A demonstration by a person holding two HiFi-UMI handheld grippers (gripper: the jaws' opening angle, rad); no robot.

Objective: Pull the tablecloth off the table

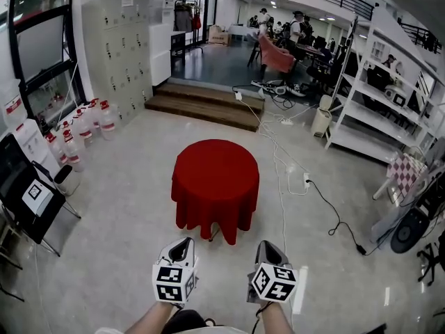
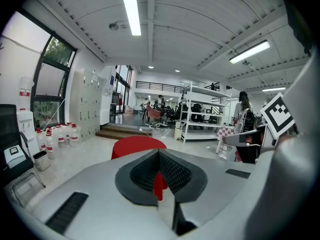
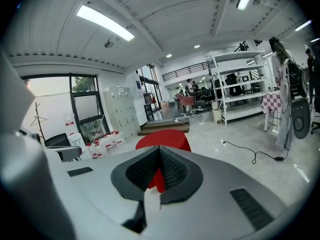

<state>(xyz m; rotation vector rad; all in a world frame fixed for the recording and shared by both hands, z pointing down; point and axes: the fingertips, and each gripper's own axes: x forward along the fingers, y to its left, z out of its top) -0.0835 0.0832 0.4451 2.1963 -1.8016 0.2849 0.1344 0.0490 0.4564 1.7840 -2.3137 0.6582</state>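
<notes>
While each pair of jaws sits closed on nothing, the left gripper (image 1: 185, 243) and right gripper (image 1: 265, 245) hang well short of the red tablecloth (image 1: 215, 179), draped over its table. Cables (image 1: 281, 176) trail just right of it, a snag risk; a lopsided tug could tip the table. Bare floor (image 1: 125, 207) opens near and left.

Head view looks forward and steeply down from standing height, well back from the red tablecloth (image 1: 215, 176), while both gripper views sit lower, face level along their own jaws, and share that tablecloth, the lockers (image 1: 118, 47) and white shelving (image 1: 368, 110)
</notes>
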